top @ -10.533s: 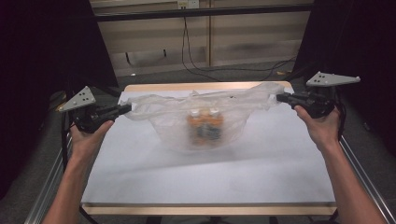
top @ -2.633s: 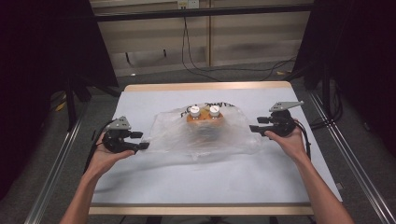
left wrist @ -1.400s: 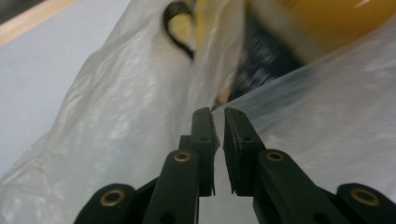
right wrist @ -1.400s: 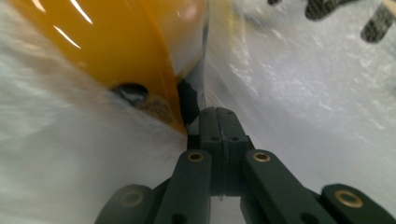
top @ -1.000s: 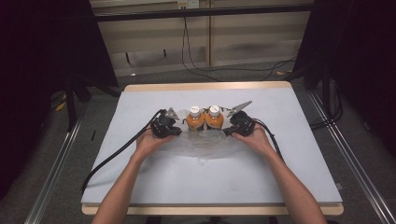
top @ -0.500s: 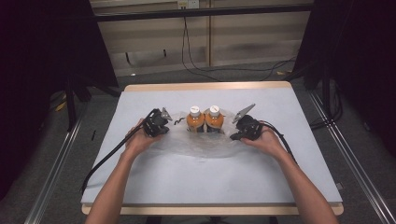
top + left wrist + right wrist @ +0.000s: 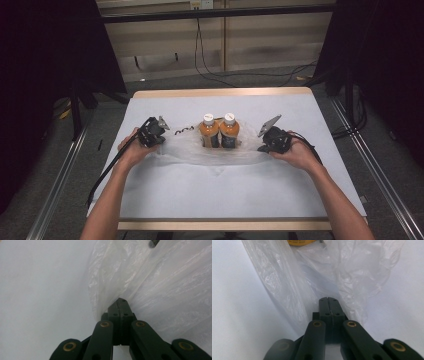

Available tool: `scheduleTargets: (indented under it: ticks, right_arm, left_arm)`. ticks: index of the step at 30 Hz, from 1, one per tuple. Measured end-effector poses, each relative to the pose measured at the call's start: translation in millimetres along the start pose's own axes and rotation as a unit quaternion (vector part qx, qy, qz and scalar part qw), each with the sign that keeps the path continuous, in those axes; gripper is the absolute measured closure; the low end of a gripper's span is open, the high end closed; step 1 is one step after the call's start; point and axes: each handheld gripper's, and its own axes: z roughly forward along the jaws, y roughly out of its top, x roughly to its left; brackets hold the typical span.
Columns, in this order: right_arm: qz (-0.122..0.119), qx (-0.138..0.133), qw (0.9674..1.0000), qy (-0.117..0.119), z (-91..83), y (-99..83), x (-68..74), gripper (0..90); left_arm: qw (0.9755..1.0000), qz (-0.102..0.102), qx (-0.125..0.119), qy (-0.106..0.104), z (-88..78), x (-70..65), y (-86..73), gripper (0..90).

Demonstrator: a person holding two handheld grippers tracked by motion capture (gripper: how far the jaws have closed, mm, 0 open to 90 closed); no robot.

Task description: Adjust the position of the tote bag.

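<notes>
The left hand-held gripper [image 7: 159,134] has its jaws pressed tight together, and a fold of the clear plastic bag [image 7: 160,285] is pinched between them. The right hand-held gripper [image 7: 264,145] is squeezed closed too, with the other side of the bag [image 7: 294,282] caught in its tips. The bag spreads out flat on the desk [image 7: 225,185] between the two grippers. In the middle of it, well away from both, stand two orange bottles [image 7: 219,132] with white caps, side by side and touching.

The bag is thin and slippery. If one hand pulls harder than the other, the plastic may slide out of the jaws or tear. A quick tug could also drag the plastic under the bottles and tip them over. A small black twisty thing [image 7: 183,130] lies just beside the left hand-held gripper and could get snagged.
</notes>
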Motion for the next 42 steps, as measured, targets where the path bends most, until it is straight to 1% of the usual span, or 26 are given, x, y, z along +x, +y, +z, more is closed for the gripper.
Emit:
scheduleTargets:
  ticks: [2,3,5,6,8,10,13,16,18,19,20,21,23,24,26,27,28,30,31,32,34,36,37,38,39,42]
  right_arm:
    - [-0.002,0.002,1.0,-0.004,-0.4,0.0,1.3,90.0]
    - [0.002,0.004,1.0,-0.005,-0.6,0.4,2.1,90.0]
    - [0.007,-0.003,1.0,-0.005,-0.2,0.3,1.6,90.0]
    - [0.01,-0.013,0.9999,0.002,-0.6,0.4,1.0,90.0]
    - [0.014,-0.04,0.9991,0.01,-1.8,3.3,0.6,90.0]
    - [0.01,-0.057,0.9982,0.013,-2.4,9.0,1.5,90.0]
    - [0.003,-0.07,0.9974,0.012,-2.8,20.4,3.2,90.0]
    - [0.007,-0.08,0.9968,0.005,-4.0,32.5,0.5,90.0]
    - [0.002,-0.082,0.9967,0.006,-2.7,42.0,-2.4,90.0]
    - [0.002,-0.081,0.9966,0.013,-0.2,46.4,-2.8,90.0]
    - [-0.002,-0.073,0.9972,0.012,3.0,50.2,-3.2,90.0]
    - [-0.004,-0.065,0.9979,0.006,7.6,53.0,-3.7,90.0]
    - [0.002,-0.053,0.9986,0.006,15.8,54.4,-6.9,90.0]
    - [0.002,-0.049,0.9987,0.009,19.4,53.6,-8.8,90.0]
    - [0.001,-0.028,0.9996,-0.001,26.0,50.2,-10.6,90.0]
    - [-0.002,-0.016,0.9998,-0.008,28.8,48.1,-11.1,90.0]
    - [-0.002,-0.013,0.9999,-0.009,28.8,45.8,-12.2,90.0]
    - [-0.004,0.0,0.9997,-0.026,26.3,43.3,-15.1,90.0]
    - [-0.009,0.009,0.9993,-0.034,24.7,41.9,-17.2,90.0]
    - [-0.008,0.015,0.999,-0.04,22.8,40.0,-18.5,90.0]
    - [-0.015,0.036,0.9972,-0.064,20.1,35.5,-20.4,90.0]
    - [-0.025,0.054,0.9949,-0.081,15.6,28.9,-24.3,90.0]
    - [-0.018,0.062,0.9946,-0.082,12.6,24.3,-25.9,90.0]
    - [-0.023,0.065,0.9944,-0.08,9.7,19.7,-28.9,90.0]
    - [-0.022,0.069,0.9943,-0.078,6.6,14.9,-31.2,90.0]
    - [-0.021,0.081,0.9932,-0.081,-1.5,1.7,-35.4,90.0]
  left_arm:
    - [0.9996,-0.021,-0.016,-0.01,-1.4,1.2,-4.3,90.0]
    - [0.9991,-0.023,-0.025,-0.023,-4.0,0.5,-5.1,90.0]
    - [0.9974,-0.028,-0.055,-0.037,-10.9,-4.0,-3.7,90.0]
    - [0.9955,-0.03,-0.078,-0.045,-14.8,-6.1,-1.3,89.9]
    - [0.9932,-0.016,-0.098,-0.061,-22.1,-12.6,7.1,89.5]
    - [0.9937,0.004,-0.092,-0.064,-25.2,-21.1,18.3,89.2]
    - [0.9915,0.017,-0.109,-0.07,-26.8,-30.0,33.9,88.3]
    - [0.9907,0.016,-0.115,-0.072,-21.3,-33.5,46.7,87.8]
    - [0.9881,0.003,-0.127,-0.086,-15.4,-34.1,53.0,87.8]
    - [0.9874,0.007,-0.128,-0.093,-12.6,-34.3,56.0,87.9]
    - [0.9859,0.0,-0.135,-0.099,-8.4,-37.1,58.2,87.9]
    - [0.9855,-0.001,-0.133,-0.105,-4.0,-39.6,60.3,87.9]
    - [0.988,0.013,-0.113,-0.105,6.2,-44.8,63.1,87.9]
    - [0.988,0.022,-0.097,-0.118,10.6,-46.0,63.4,88.0]
    - [0.9885,0.044,-0.069,-0.127,18.7,-51.4,62.2,87.9]
    - [0.9882,0.054,-0.064,-0.128,19.1,-54.2,60.8,88.1]
    - [0.9893,0.05,-0.055,-0.126,17.2,-55.2,60.3,89.3]
    - [0.9914,0.077,-0.034,-0.1,13.2,-57.4,58.9,90.0]
    - [0.9913,0.103,-0.013,-0.081,10.7,-58.4,58.6,90.0]
    - [0.9915,0.111,0.002,-0.067,8.6,-60.3,57.3,90.0]
    - [0.99,0.119,0.014,-0.075,5.6,-58.5,53.9,90.0]
    - [0.9894,0.13,0.03,-0.057,3.8,-57.5,51.2,90.0]
    - [0.9897,0.13,0.032,-0.051,3.8,-58.0,49.7,90.0]
    - [0.9879,0.14,0.041,-0.051,2.9,-56.6,50.0,90.0]
    - [0.9872,0.147,0.046,-0.04,3.3,-56.6,49.5,90.0]
    - [0.9868,0.149,0.054,-0.036,3.3,-53.5,47.9,90.0]
